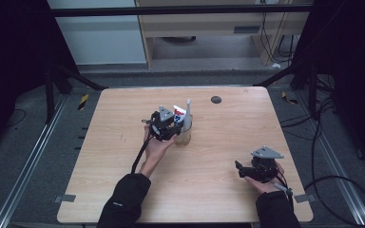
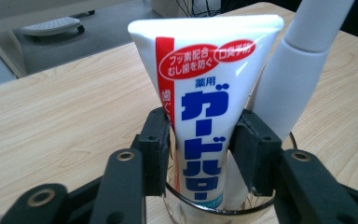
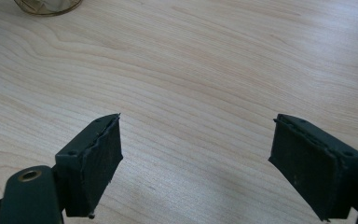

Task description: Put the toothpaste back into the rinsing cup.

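Note:
A white toothpaste tube (image 2: pixel 205 93) with red and blue print stands upright in a clear glass cup (image 2: pixel 214 210), next to a white toothbrush handle (image 2: pixel 293 79). My left gripper (image 2: pixel 203 140) has a pad on each side of the tube just above the cup's rim, close to it without squeezing it. In the high view the cup (image 1: pixel 184 137) with the tube (image 1: pixel 178 114) stands mid-table, and the left gripper (image 1: pixel 171 128) reaches it from the left. My right gripper (image 1: pixel 240 170) rests near the front right. Its jaws stand wide open, and the right gripper (image 3: pixel 196 154) holds nothing over bare wood.
The light wooden table (image 1: pixel 218 199) has a small black round disc (image 1: pixel 216 99) near its far edge. The cup's base (image 3: pixel 46 4) is at the top left of the right gripper view. Cables trail on the floor at the right.

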The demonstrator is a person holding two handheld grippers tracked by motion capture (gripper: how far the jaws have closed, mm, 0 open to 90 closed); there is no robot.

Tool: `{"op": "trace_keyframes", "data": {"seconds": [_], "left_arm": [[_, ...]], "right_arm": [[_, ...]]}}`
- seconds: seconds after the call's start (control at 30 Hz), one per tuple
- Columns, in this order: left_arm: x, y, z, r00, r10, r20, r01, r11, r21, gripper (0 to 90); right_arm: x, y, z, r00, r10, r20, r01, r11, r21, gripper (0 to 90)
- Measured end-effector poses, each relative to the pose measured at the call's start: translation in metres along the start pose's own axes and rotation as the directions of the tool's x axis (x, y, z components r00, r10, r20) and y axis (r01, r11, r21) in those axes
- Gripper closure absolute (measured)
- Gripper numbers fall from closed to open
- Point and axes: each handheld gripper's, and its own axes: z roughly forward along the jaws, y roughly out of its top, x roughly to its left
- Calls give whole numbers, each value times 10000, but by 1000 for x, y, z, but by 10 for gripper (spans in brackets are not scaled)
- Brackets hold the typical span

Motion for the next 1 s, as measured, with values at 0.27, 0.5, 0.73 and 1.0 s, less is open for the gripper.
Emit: {"op": "trace_keyframes", "data": {"seconds": [0.27,0.5,0.73,1.0], "left_arm": [[5,1,-25,9998,217,32,-217,9998,-34,448],[9,-13,-54,9997,246,-72,-243,9991,353,390],[26,-48,-85,9994,45,-347,-4,9931,1176,364],[46,-91,-119,9943,-526,-929,680,9827,1721,344]], "right_arm": [[0,0,-1,10000,31,-2,-31,10000,-6,162],[0,0,-3,10000,64,31,-65,10000,23,152],[-2,0,-5,9998,182,65,-182,9998,-20,143],[0,-1,-7,9992,386,106,-386,9992,48,128]]}}
